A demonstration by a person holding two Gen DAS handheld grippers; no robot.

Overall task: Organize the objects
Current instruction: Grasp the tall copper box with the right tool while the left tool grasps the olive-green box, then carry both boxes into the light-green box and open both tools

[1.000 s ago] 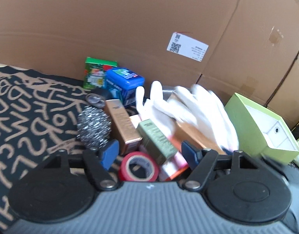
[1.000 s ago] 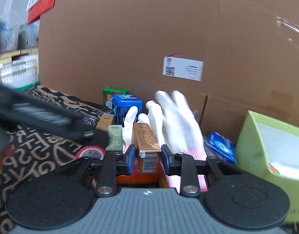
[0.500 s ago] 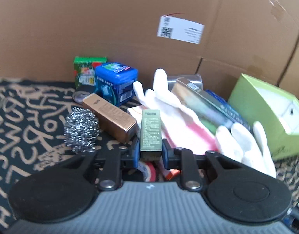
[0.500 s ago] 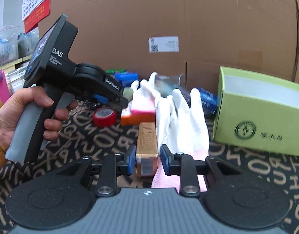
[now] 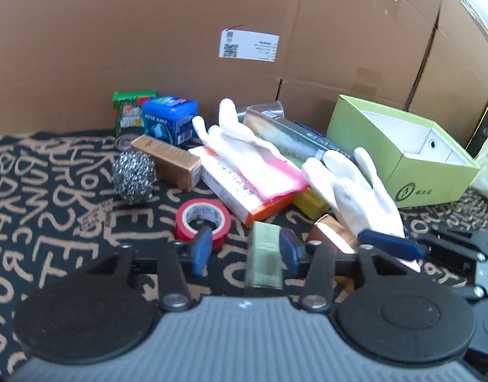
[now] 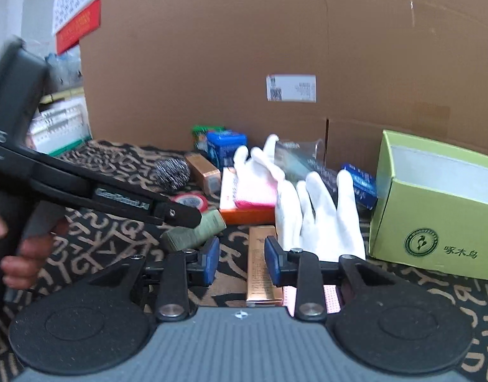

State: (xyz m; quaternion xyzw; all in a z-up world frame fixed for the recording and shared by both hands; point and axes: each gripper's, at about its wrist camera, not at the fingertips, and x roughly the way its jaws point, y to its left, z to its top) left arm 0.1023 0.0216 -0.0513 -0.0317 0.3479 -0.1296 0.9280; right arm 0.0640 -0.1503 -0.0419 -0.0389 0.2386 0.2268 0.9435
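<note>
Jaws parted, the left gripper (image 5: pixel 244 250) brackets an olive-green carton (image 5: pixel 264 262) and the right gripper (image 6: pixel 241 259) a copper-gold carton (image 6: pixel 262 270), both seemingly light, rigid and best pinched across their long flat sides.

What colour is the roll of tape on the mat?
Red, with a white inner core; the roll of tape shows best in the left wrist view.

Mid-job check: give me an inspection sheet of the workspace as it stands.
Surface: black cloth with tan lettering.
Job's things: olive box between the left jaws; gold box lying between the right jaws.
Clutter: red tape roll, steel scourer, white glove, orange box, open green box.
Grippers: left gripper open; right gripper open.
Cables: nothing seen.
Surroundings: cardboard wall behind; calendar at left.
</note>
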